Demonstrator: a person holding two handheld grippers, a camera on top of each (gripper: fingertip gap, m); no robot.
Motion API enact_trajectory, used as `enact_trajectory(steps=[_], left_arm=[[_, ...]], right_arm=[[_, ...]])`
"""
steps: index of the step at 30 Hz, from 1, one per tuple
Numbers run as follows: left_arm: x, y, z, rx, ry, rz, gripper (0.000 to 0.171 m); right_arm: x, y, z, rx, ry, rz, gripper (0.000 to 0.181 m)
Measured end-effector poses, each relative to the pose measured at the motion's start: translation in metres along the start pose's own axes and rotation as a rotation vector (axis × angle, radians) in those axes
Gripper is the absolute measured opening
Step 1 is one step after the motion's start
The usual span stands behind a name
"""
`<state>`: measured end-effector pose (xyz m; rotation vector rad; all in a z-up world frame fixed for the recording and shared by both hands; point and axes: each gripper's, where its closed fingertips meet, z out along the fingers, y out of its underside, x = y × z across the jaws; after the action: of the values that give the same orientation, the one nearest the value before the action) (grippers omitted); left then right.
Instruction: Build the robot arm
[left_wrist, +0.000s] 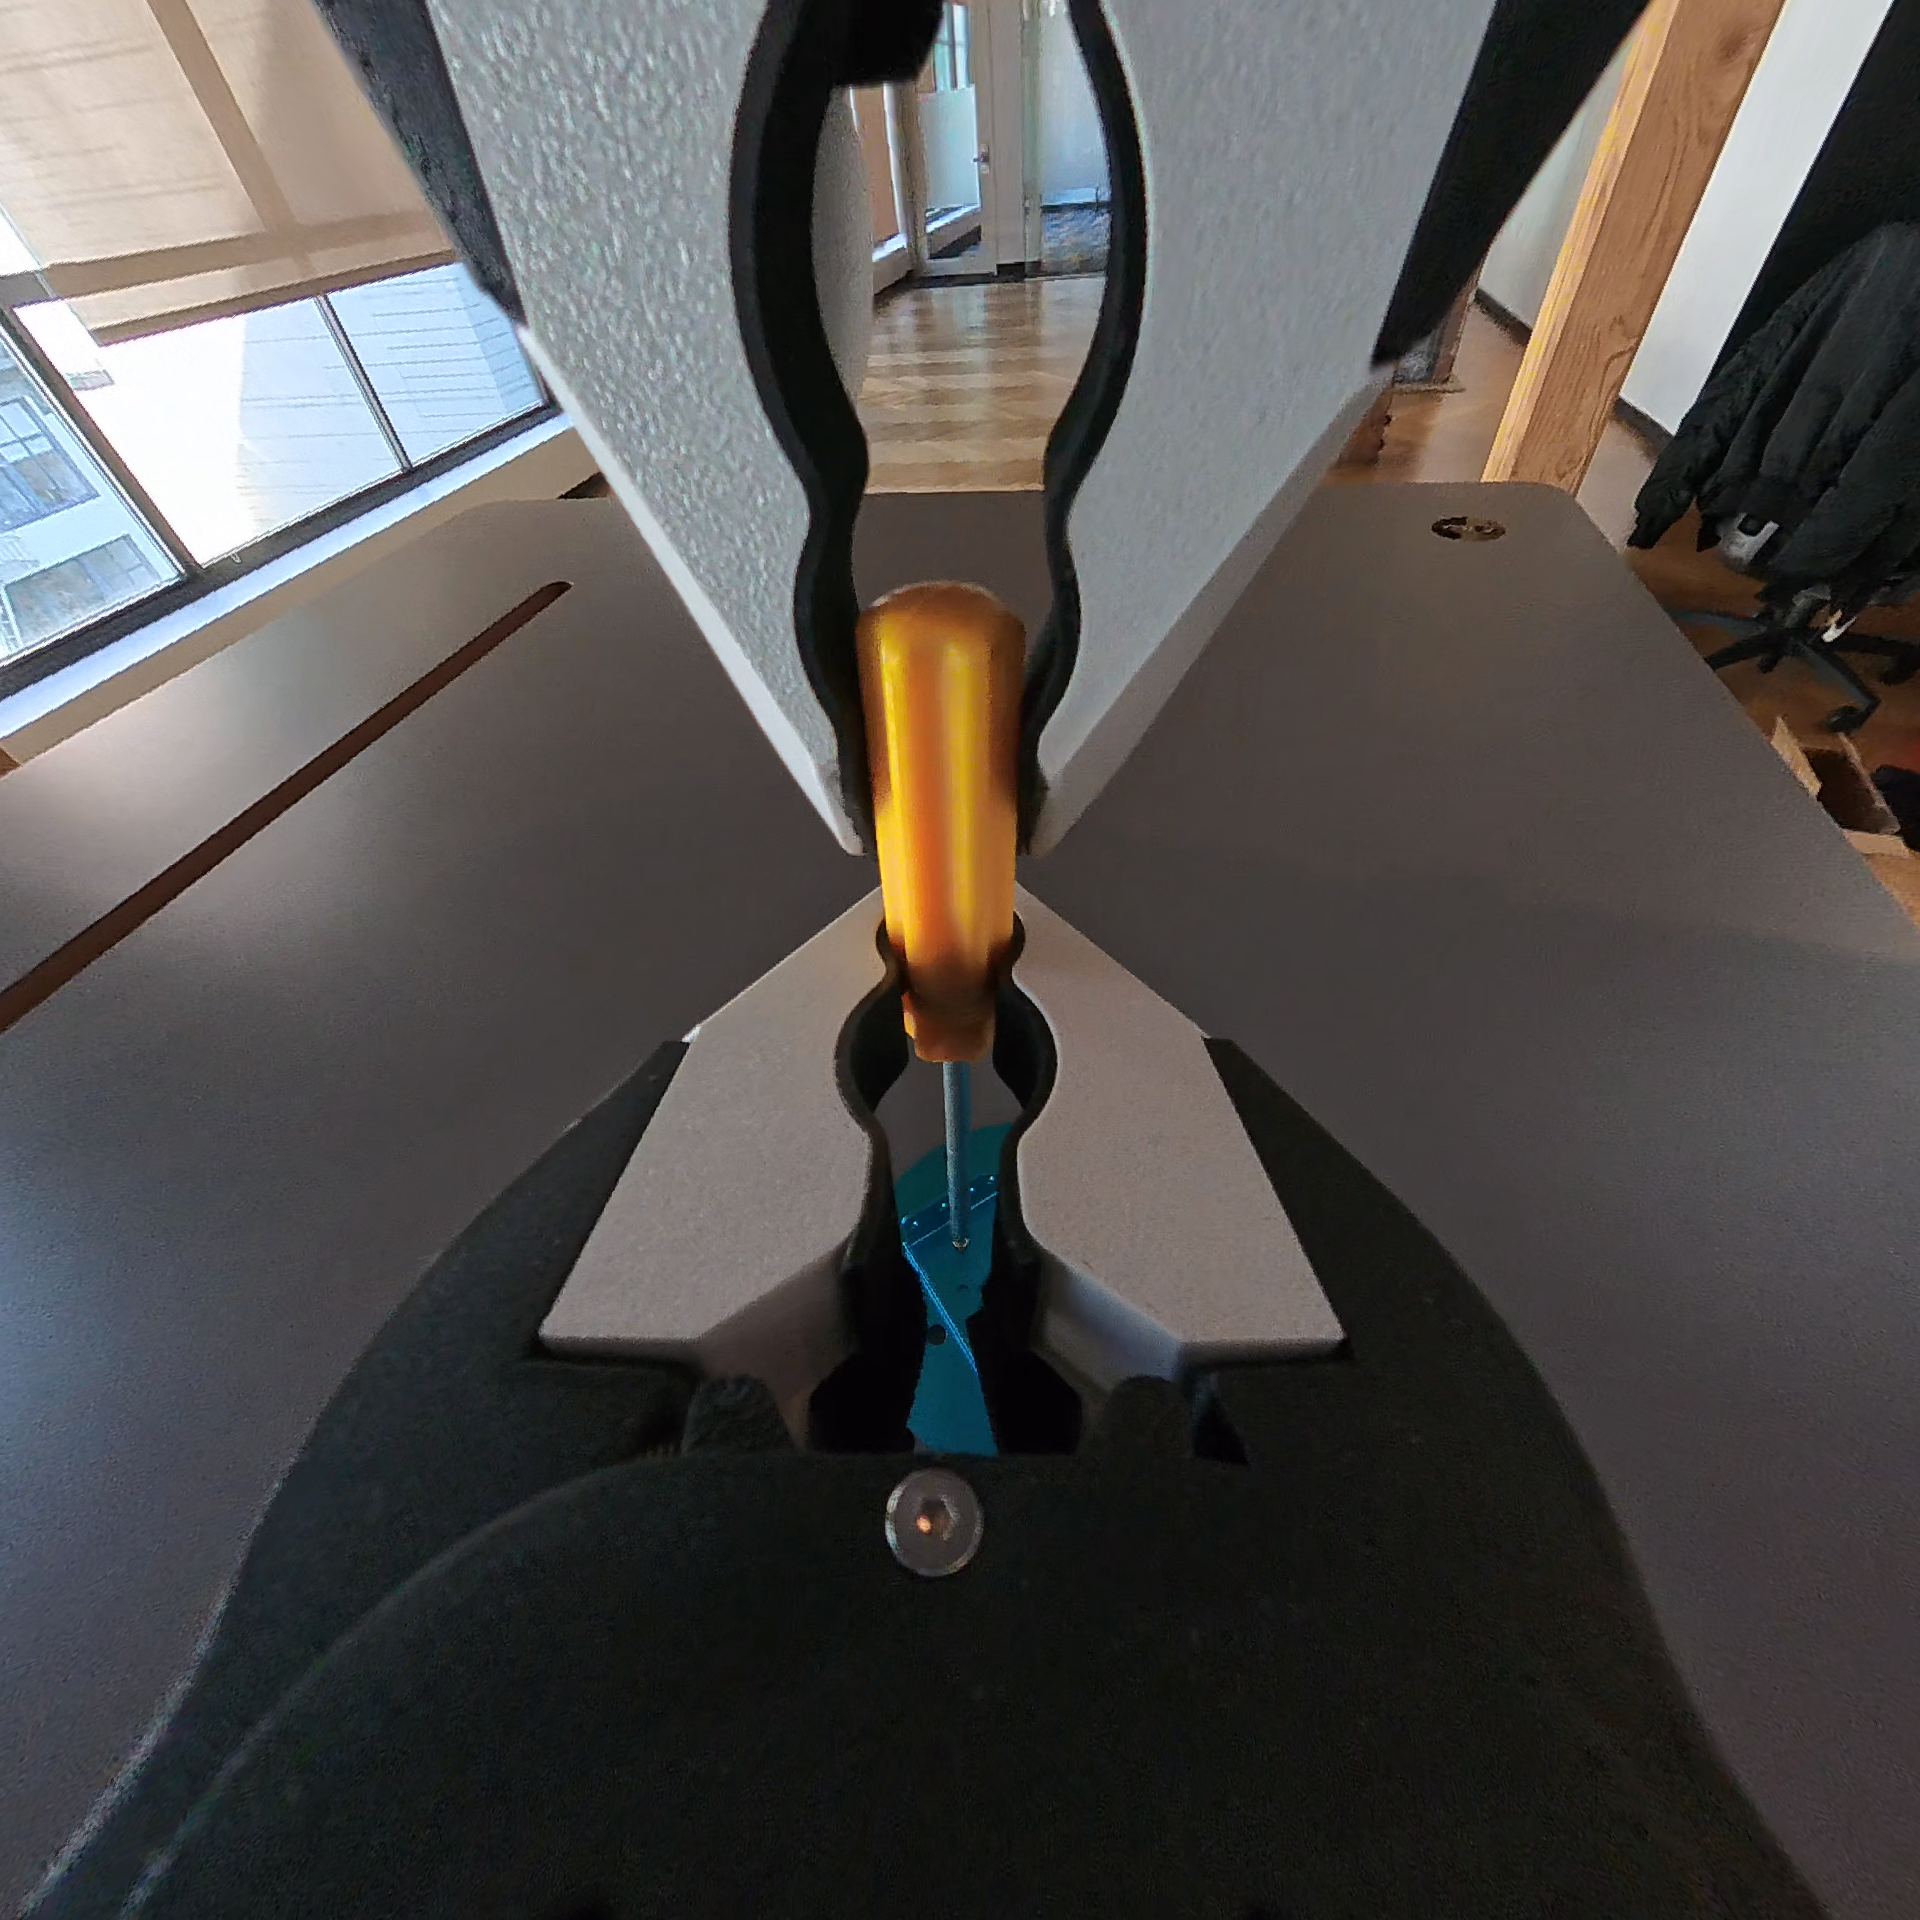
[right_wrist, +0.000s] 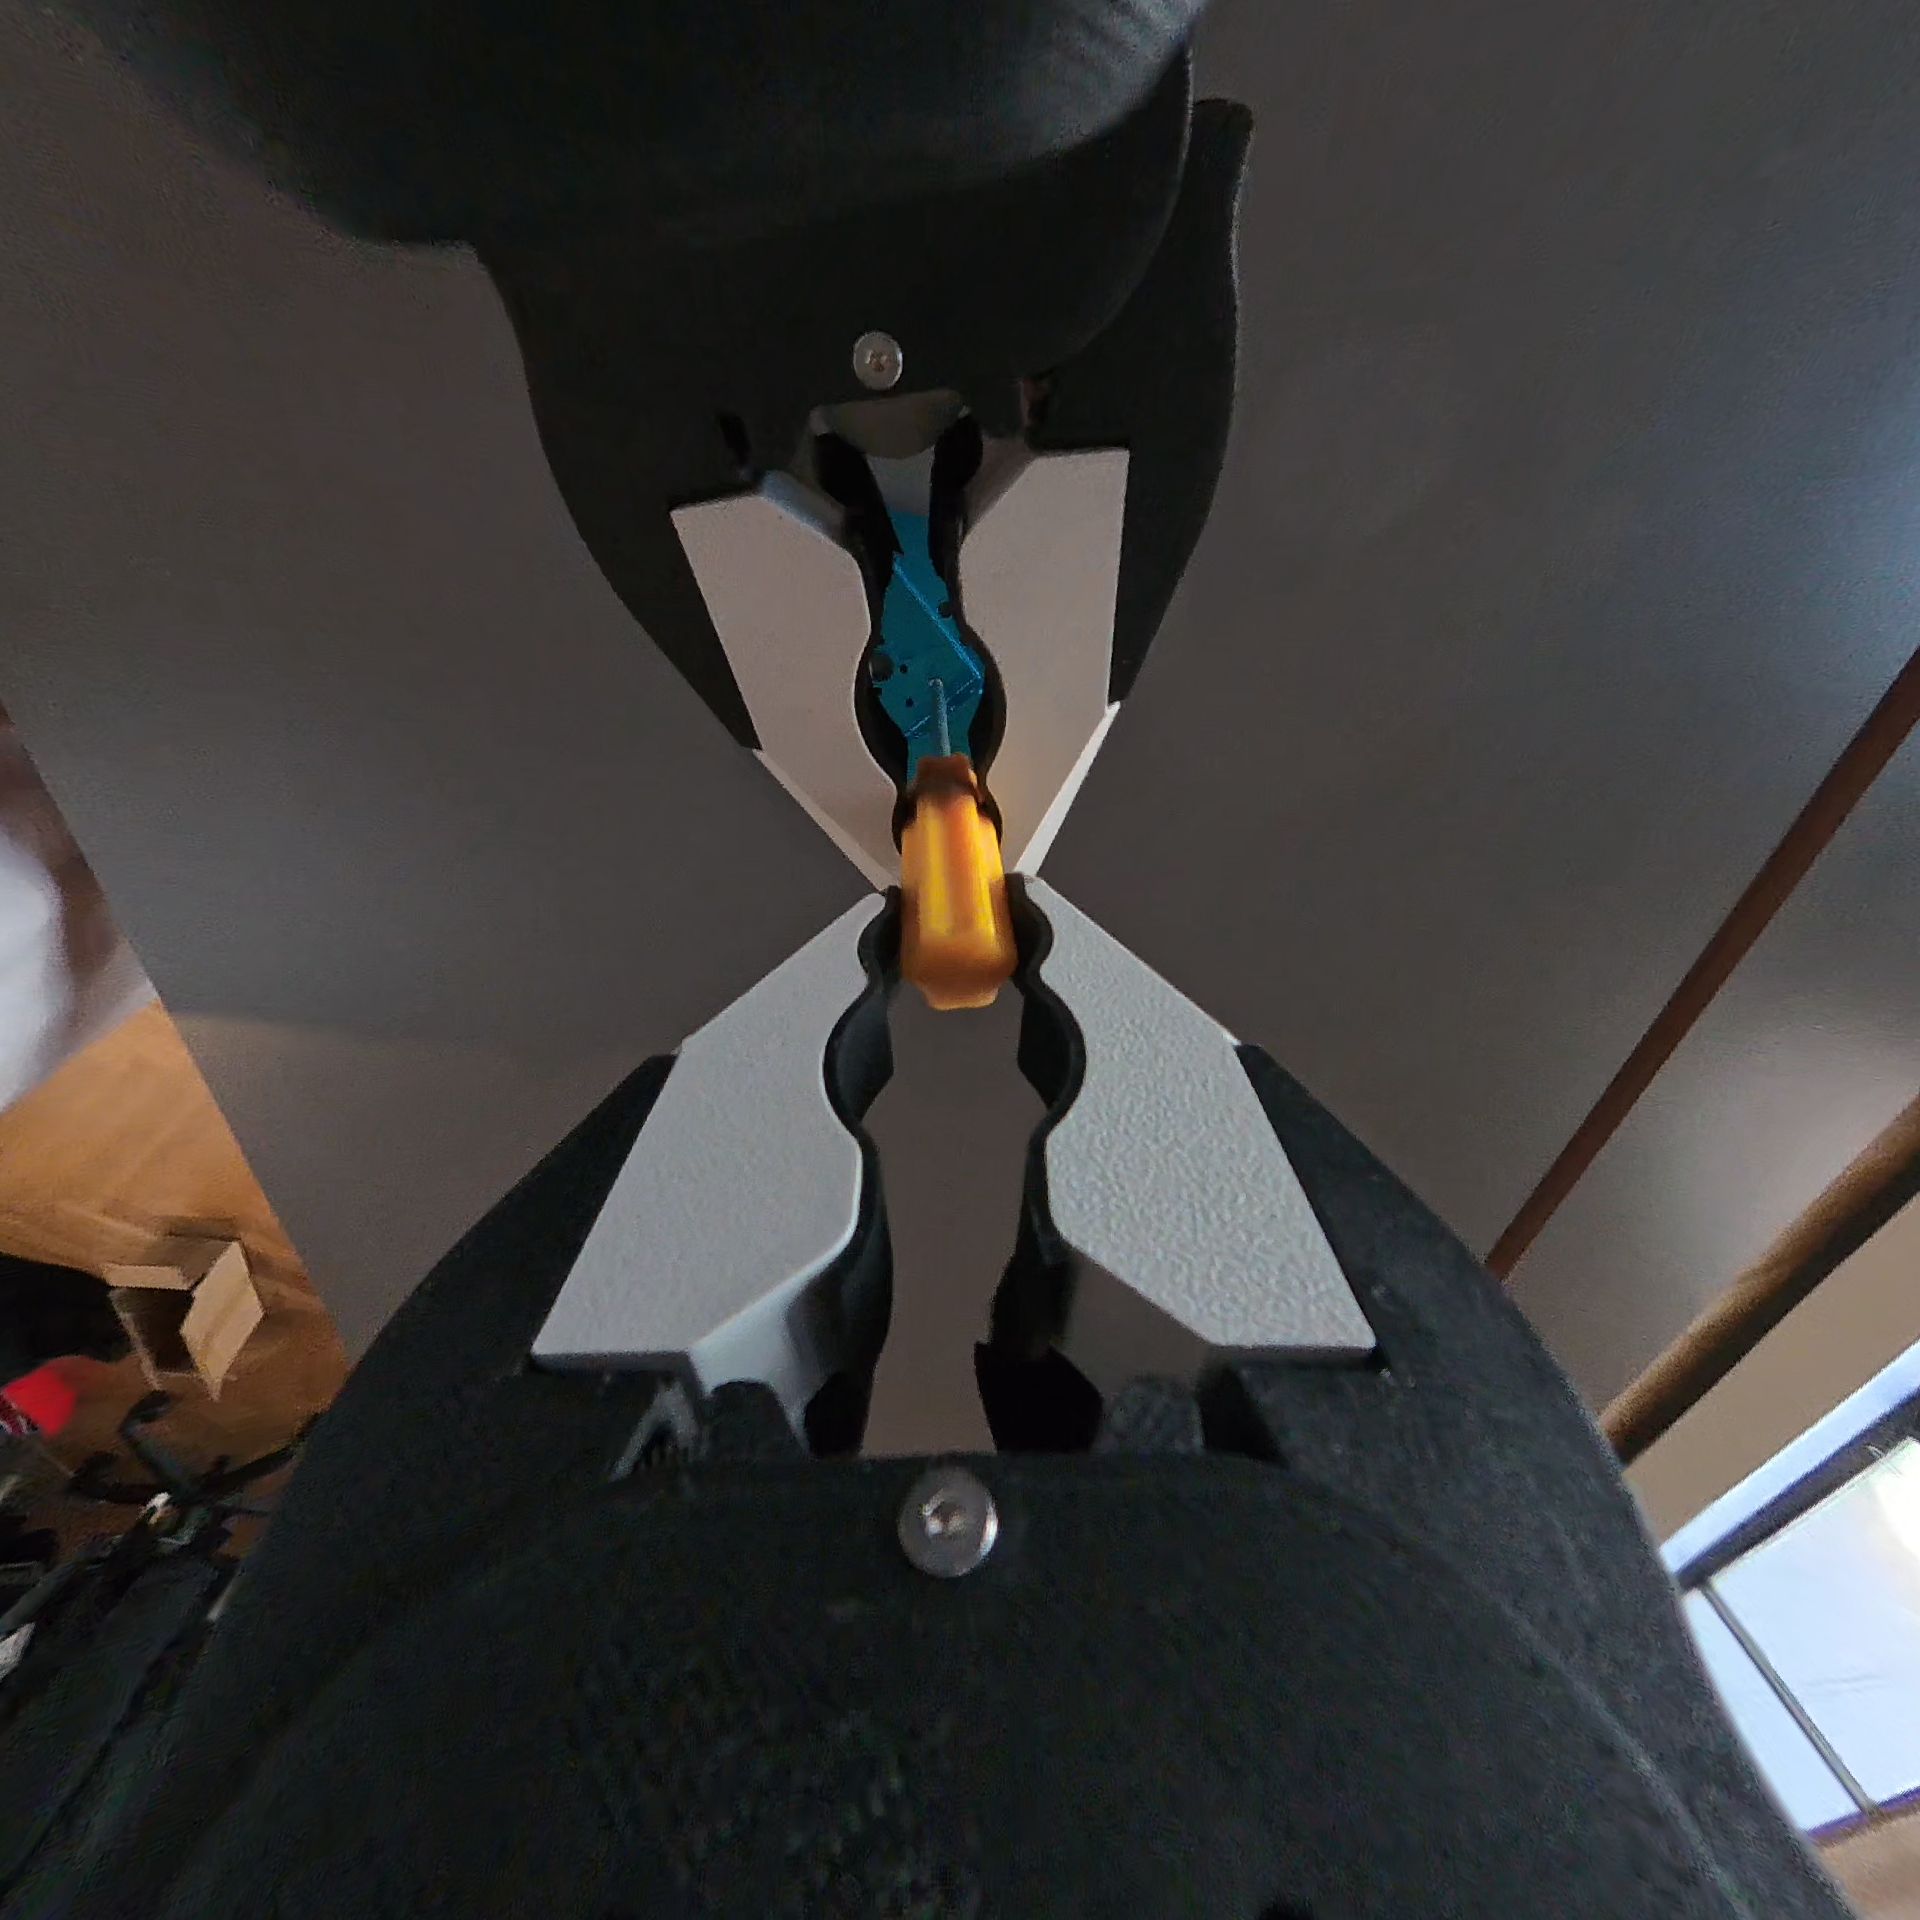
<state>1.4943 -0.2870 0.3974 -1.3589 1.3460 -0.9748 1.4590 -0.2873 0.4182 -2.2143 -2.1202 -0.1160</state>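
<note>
My left gripper is shut on a blue metal bracket, gripped deep between its white fingers. My right gripper comes in from above, tip to tip with the left, and is shut on the orange handle of a small screwdriver. The thin shaft runs down between the left gripper's fingers, and its tip rests on a small screw on the bracket. In the right wrist view my right gripper grips the handle, and the left gripper opposite holds the bracket. Both hover over a grey table.
The grey table has a long narrow slot at the left and a round cable hole at the far right. Windows stand far left. A wooden post and a chair draped with black jackets stand right. Less than 4 cm separates the two grippers' tips.
</note>
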Motion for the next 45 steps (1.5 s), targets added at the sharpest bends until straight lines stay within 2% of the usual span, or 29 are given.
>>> enact_trajectory(steps=[4,8,10,12,15,17,21,24,28,30,33,35,38,39,41,42,45], left_arm=[[0.001,0.0,0.001,-0.001,0.006,-0.001,0.009],[-0.002,0.001,0.002,-0.015,-0.02,-0.027,0.009],[-0.001,0.001,0.002,-0.016,-0.01,-0.02,0.009],[0.002,0.002,0.003,-0.016,0.0,0.001,0.009],[0.003,0.002,0.003,-0.017,0.009,0.003,0.008],[0.002,0.002,0.002,-0.01,0.014,-0.01,0.008],[0.002,0.002,0.0,-0.006,0.03,-0.013,0.009],[0.004,0.002,0.002,-0.013,0.032,-0.005,0.009],[0.003,0.003,0.004,-0.029,0.015,-0.001,0.011],[0.007,0.003,0.005,-0.036,0.019,0.025,0.011],[0.006,0.004,0.005,-0.038,0.008,0.061,0.009],[0.006,0.004,0.004,-0.035,0.015,0.051,0.009],[0.004,0.004,0.003,-0.031,0.015,0.04,0.009],[0.004,0.004,0.003,-0.029,0.017,0.037,0.008],[0.004,0.004,0.003,-0.027,0.015,0.038,0.008],[0.004,0.004,0.003,-0.026,0.016,0.037,0.009],[0.002,0.003,0.003,-0.019,0.018,0.015,0.008]], right_arm=[[-0.002,0.004,0.0,-0.043,-0.058,0.145,0.018],[-0.005,0.002,0.0,-0.039,-0.146,0.555,0.019],[-0.006,0.002,0.001,-0.027,-0.17,0.604,0.02],[-0.01,0.003,0.001,-0.046,-0.159,0.547,0.02],[-0.007,0.005,0.0,-0.079,-0.086,0.247,0.022],[-0.001,0.002,-0.002,-0.073,-0.005,0.075,0.017],[0.0,-0.001,-0.001,-0.075,0.023,-0.014,0.017],[-0.004,0.003,-0.001,-0.099,-0.018,0.126,0.017],[-0.009,0.004,-0.001,-0.093,-0.111,0.544,0.018],[-0.016,0.008,0.0,-0.134,-0.156,0.596,0.019],[-0.015,0.007,0.001,-0.146,-0.133,0.491,0.019],[-0.012,0.007,0.0,-0.152,-0.119,0.323,0.021],[0.002,-0.003,-0.006,-0.071,0.002,0.076,0.032],[0.001,-0.005,-0.007,-0.056,0.003,0.016,0.032],[-0.001,-0.007,-0.006,-0.037,-0.003,-0.046,0.029],[-0.004,-0.006,-0.005,-0.041,-0.02,-0.06,0.019],[-0.003,-0.009,-0.003,-0.022,-0.014,-0.045,0.017]])
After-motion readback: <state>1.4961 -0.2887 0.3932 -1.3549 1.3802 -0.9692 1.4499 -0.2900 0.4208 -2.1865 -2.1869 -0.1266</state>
